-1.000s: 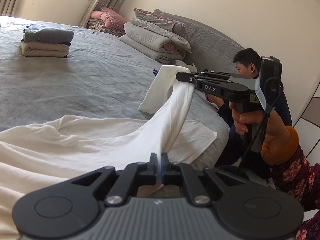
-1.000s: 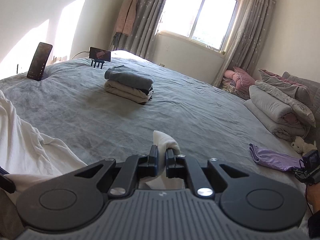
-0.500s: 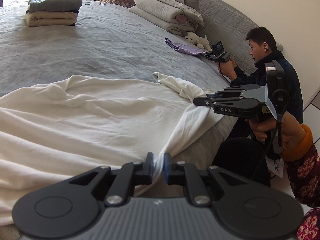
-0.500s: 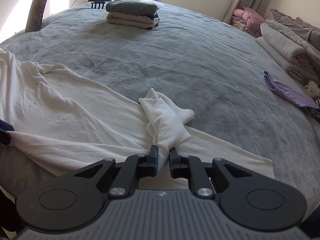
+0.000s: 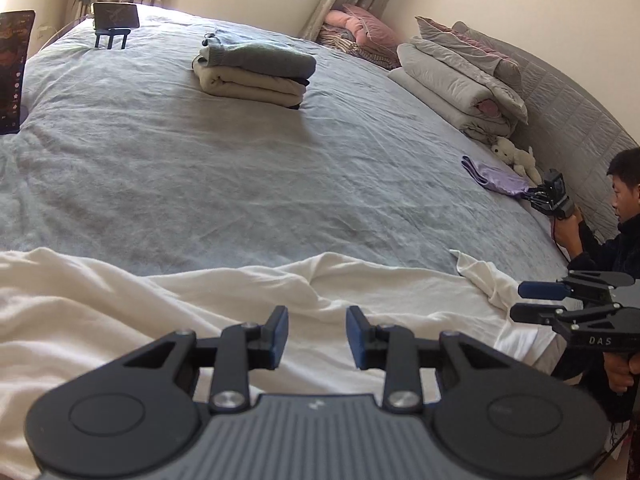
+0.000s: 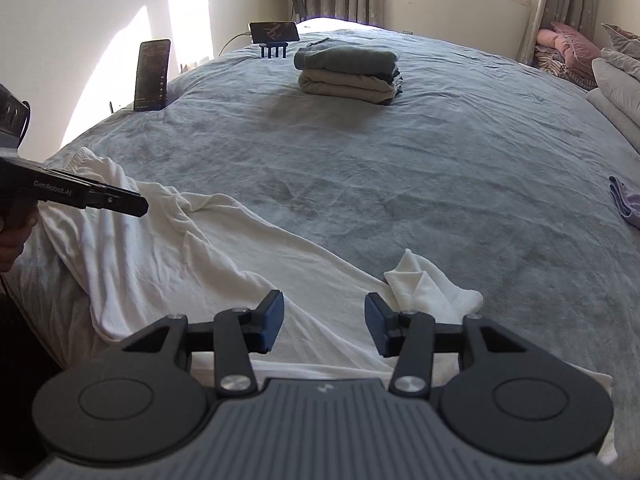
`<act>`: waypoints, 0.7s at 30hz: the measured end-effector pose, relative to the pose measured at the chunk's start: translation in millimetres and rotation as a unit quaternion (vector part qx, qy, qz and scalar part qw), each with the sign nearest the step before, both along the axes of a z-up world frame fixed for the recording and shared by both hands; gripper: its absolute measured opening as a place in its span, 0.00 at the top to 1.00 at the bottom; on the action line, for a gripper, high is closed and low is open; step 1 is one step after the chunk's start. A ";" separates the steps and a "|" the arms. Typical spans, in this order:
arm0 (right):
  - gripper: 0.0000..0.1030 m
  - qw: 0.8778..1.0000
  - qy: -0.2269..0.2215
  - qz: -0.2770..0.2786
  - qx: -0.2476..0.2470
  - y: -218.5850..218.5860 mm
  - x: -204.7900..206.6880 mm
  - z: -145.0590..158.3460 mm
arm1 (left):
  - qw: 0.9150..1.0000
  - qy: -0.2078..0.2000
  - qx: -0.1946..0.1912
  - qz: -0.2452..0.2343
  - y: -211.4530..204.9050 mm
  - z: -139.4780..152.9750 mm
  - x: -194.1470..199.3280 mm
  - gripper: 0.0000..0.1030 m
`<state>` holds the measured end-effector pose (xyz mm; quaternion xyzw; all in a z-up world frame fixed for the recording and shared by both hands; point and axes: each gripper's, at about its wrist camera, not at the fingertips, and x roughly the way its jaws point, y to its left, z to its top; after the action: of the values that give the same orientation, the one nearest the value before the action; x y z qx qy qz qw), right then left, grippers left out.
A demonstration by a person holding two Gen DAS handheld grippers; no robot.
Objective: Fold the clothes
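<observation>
Both claws have just let go: your left claw [image 5: 317, 332] and right claw [image 6: 324, 322] are opening, nothing between the pads. The white garment [image 6: 192, 256] now lies spread along the bed's [image 6: 400, 152] near edge, ready for the first fold.

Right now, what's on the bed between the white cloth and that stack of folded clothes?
Nothing: in both wrist views only bare grey bedspread separates the white cloth from the folded stack.
</observation>
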<state>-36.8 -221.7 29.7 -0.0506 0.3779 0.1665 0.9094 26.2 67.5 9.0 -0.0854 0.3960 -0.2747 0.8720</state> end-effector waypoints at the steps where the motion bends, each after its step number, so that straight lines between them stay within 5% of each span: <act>1: 0.52 1.000 0.005 0.015 0.008 6.9 7.2 -1.3 | 1.000 0.000 -0.004 0.002 0.7 0.7 4.5 0.69; 14: 0.52 0.980 0.103 0.152 0.082 60.2 90.4 -38.9 | 0.998 -0.002 0.042 0.048 37.7 -21.7 26.1 0.69; 21: 0.58 0.957 0.127 0.219 0.139 76.9 112.1 -45.8 | 0.998 -0.010 0.013 0.059 58.6 -26.4 21.0 0.69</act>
<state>75.3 -144.8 -16.1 0.0166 0.4432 0.4175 0.7931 47.2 126.1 -17.5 -0.0949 0.3853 -0.2180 0.8916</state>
